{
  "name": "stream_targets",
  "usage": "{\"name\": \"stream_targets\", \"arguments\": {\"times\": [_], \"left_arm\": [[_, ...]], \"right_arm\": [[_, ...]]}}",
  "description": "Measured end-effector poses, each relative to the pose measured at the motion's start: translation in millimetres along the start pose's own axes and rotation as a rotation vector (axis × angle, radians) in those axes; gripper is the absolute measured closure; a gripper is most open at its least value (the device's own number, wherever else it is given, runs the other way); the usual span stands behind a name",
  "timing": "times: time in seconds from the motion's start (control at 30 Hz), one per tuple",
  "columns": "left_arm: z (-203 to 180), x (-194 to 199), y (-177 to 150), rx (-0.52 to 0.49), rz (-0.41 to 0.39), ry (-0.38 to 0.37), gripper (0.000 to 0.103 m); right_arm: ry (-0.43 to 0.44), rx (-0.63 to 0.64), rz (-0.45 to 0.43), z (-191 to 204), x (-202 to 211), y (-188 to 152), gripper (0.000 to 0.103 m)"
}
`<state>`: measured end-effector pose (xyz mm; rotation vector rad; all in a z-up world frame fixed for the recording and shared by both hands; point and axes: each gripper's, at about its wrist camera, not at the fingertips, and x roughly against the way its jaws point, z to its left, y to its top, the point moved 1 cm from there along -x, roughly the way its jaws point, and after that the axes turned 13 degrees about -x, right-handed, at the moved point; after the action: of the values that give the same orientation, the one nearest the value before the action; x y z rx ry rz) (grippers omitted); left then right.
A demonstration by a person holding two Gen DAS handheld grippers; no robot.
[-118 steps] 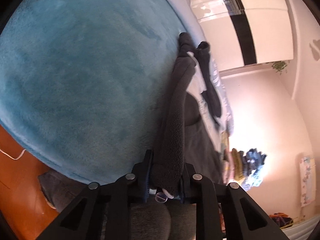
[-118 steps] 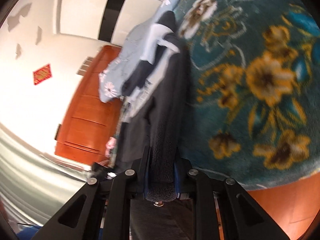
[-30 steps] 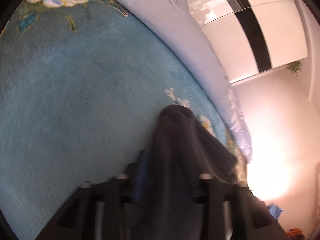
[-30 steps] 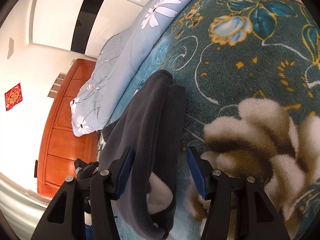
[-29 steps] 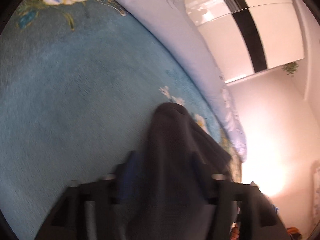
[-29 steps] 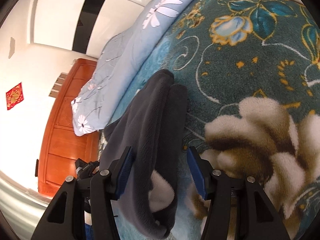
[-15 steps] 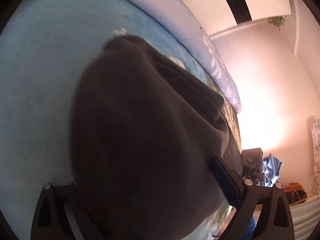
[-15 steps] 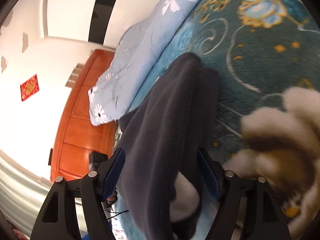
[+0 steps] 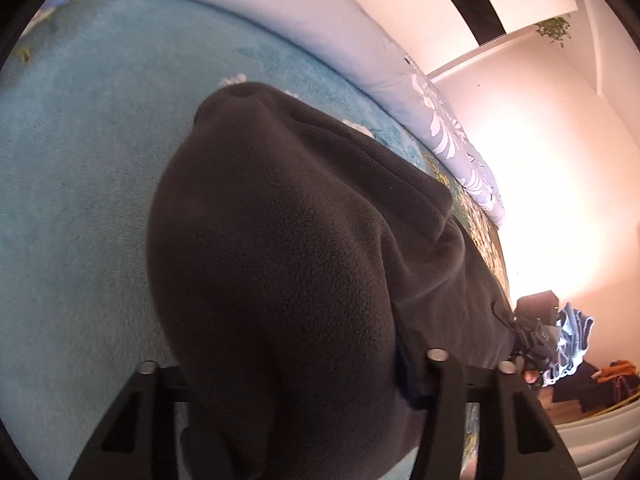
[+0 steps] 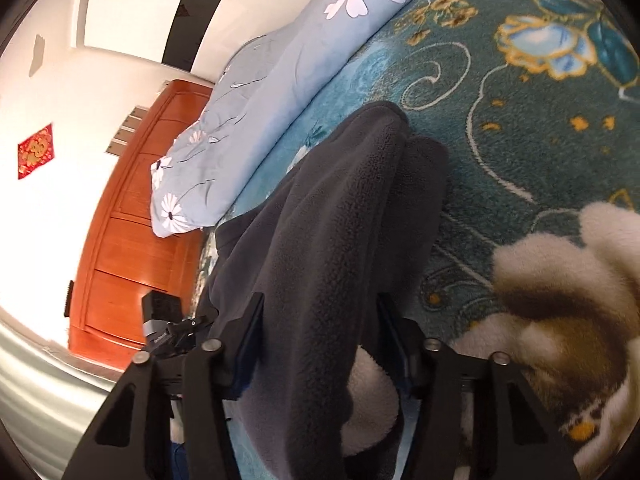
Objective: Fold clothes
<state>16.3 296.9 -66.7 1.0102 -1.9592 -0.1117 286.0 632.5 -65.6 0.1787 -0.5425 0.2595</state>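
A dark grey fleece garment (image 9: 288,248) lies folded on the teal floral blanket (image 9: 72,152). It fills the middle of the left wrist view and drapes over my left gripper (image 9: 296,364), hiding most of both fingers; the jaws stand wide apart around the fold. In the right wrist view the same garment (image 10: 332,240) lies between my right gripper's (image 10: 320,320) spread fingers, its white lining showing at the bottom. Each gripper shows small at the edge of the other's view.
A light blue flowered quilt (image 10: 280,68) runs along the far side of the blanket (image 10: 520,100). An orange wooden cabinet (image 10: 124,232) stands behind. A pile of other clothes (image 9: 572,340) lies at the right by the pale wall.
Both grippers went from shut on the garment to open. The garment was laid on the blanket, and the left gripper has moved in so the fleece now covers its fingers.
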Motion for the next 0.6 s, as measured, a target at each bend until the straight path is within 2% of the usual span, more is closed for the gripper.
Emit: {"name": "stream_targets", "arguments": {"times": [0.13, 0.37, 0.6], "left_arm": [[-26, 22, -6, -0.029, -0.05, -0.007, 0.06], [-100, 82, -38, -0.138, -0.115, -0.055, 0.061], [-179, 128, -62, -0.228, -0.158, -0.093, 0.061]], "right_arm": [[0.019, 0.032, -0.002, 16, 19, -15, 0.06], [0.07, 0.101, 0.003, 49, 60, -47, 0.061], [0.121, 0.16, -0.021, 74, 131, -92, 0.061]]}}
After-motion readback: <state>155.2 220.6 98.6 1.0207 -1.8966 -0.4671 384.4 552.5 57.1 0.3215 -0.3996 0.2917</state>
